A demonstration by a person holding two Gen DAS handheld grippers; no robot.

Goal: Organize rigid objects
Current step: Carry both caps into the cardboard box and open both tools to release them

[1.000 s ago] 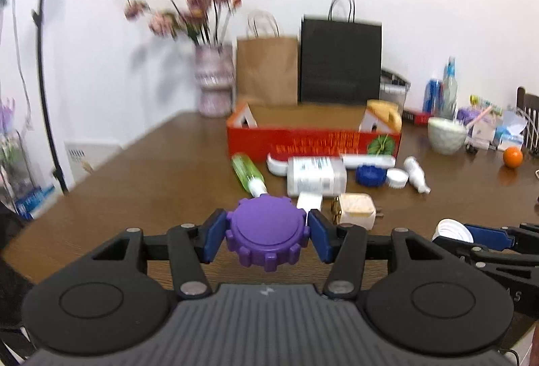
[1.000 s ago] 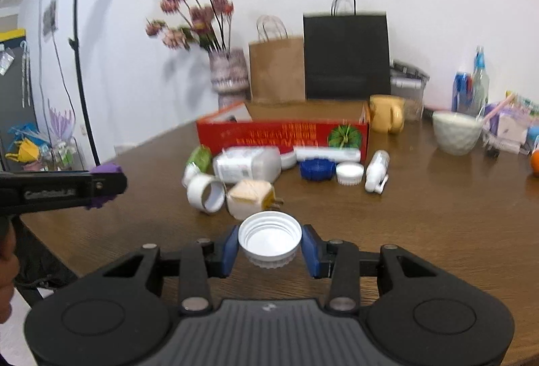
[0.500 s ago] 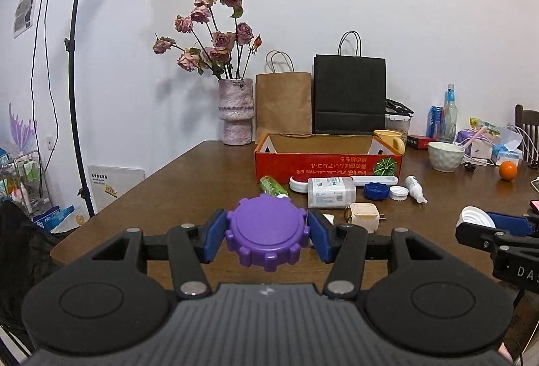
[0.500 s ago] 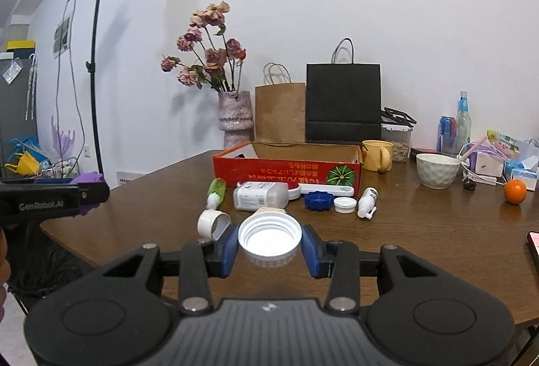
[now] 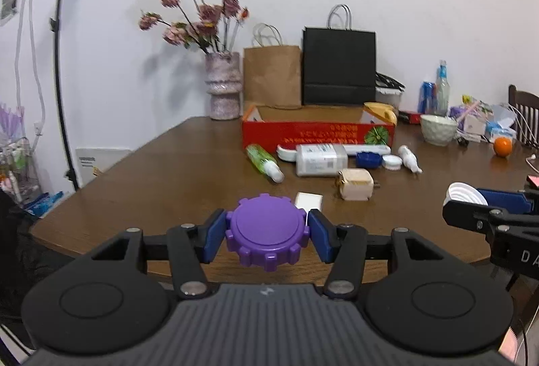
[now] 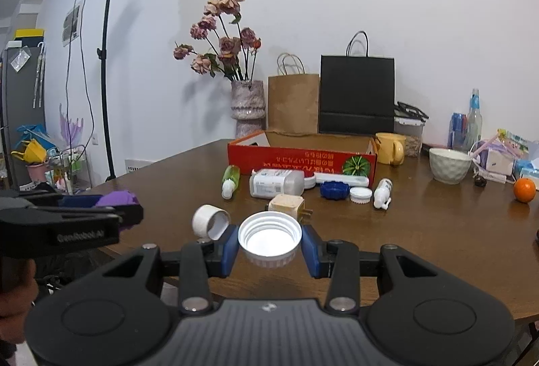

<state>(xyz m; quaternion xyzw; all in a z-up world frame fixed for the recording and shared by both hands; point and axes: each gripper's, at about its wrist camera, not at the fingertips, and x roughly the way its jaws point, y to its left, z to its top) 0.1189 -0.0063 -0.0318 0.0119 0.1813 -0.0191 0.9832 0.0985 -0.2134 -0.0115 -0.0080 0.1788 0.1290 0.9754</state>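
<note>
Grippers are unchanged in grip: left gripper (image 5: 267, 229) still clamps the purple cap (image 5: 267, 233), right gripper (image 6: 268, 239) the white cap (image 6: 269, 237). Both now hang further back from the red box (image 6: 301, 157), near the table (image 6: 438, 231) edge.

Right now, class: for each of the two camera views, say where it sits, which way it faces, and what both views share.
Left wrist: on the left gripper, facing across the table to the red box; fingers hold a purple cap.
Right wrist: on the right gripper, facing likewise; fingers hold a white cap; left gripper at left.
Shared: box, vase, orange.
</note>
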